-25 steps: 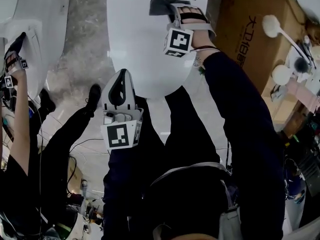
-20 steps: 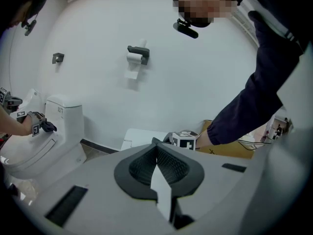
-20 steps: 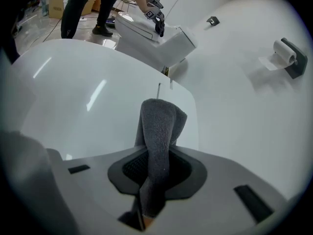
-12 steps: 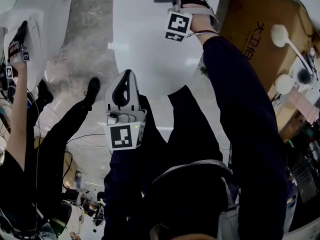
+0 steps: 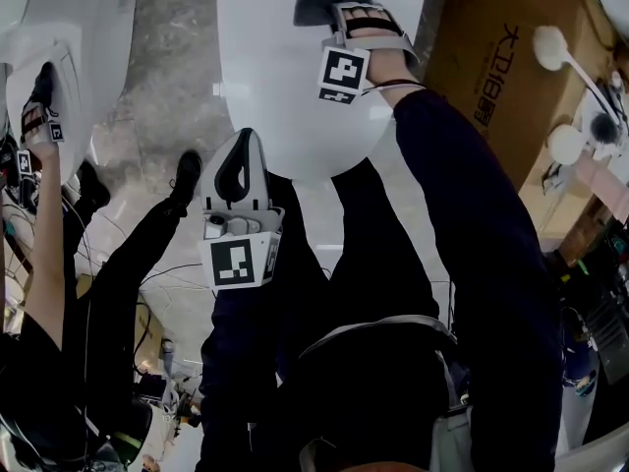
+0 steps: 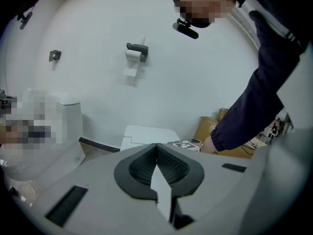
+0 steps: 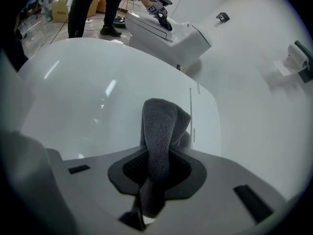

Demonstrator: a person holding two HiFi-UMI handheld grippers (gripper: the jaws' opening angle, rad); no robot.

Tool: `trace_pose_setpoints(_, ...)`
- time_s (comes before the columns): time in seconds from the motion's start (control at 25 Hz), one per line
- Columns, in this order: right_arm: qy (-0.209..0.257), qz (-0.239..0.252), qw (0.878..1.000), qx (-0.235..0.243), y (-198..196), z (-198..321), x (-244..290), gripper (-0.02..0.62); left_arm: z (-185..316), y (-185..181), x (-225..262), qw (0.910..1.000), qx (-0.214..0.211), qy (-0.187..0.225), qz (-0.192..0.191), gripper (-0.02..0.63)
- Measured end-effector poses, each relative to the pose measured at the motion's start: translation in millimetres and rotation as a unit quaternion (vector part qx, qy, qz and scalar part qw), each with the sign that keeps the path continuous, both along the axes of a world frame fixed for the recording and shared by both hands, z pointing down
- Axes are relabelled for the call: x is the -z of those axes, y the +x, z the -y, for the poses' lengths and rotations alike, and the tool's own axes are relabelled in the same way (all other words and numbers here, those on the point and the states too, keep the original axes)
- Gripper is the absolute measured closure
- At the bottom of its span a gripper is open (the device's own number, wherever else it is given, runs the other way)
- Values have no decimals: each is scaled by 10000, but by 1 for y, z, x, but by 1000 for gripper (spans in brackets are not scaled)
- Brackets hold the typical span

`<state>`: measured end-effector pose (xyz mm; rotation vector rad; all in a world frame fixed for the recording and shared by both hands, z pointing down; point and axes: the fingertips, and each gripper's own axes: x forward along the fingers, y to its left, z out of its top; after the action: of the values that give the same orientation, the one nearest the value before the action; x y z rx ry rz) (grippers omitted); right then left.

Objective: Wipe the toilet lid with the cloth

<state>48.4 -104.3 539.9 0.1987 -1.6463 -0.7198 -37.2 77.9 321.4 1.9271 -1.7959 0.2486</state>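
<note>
The white toilet lid lies closed at the top middle of the head view. My right gripper is near the lid's back end, shut on a dark grey cloth that presses on the lid. In the right gripper view the cloth stands folded between the jaws of the right gripper, with the lid spreading ahead. My left gripper hovers by the lid's front edge over the person's legs, shut and holding nothing. Its jaws meet at the tips.
A cardboard box stands right of the toilet, with long-handled brushes beyond it. A second toilet stands at the left, where another person works with grippers. A paper roll holder hangs on the wall.
My right gripper slid the cloth toward the back of the lid, then came a little way back. The left gripper has stayed about where it was.
</note>
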Motion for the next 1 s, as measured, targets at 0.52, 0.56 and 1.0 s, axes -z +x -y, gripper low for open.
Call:
trace_pose_setpoints(0.52,-530,-90,9984,-165,27,-151,-9,522,-43,-5,2,9994,-313,170,-45,591)
trace_pose_setpoints(0.56,-550,-62,9983,-196,29,-164,-9,522,-46,-6,1,9992,-346,175,-50,591)
trace_pose_setpoints(1.0,-1251,-82,9916,-304,45,-308,-17,522,-77,-4,-6,9977,-655,161,-42,591)
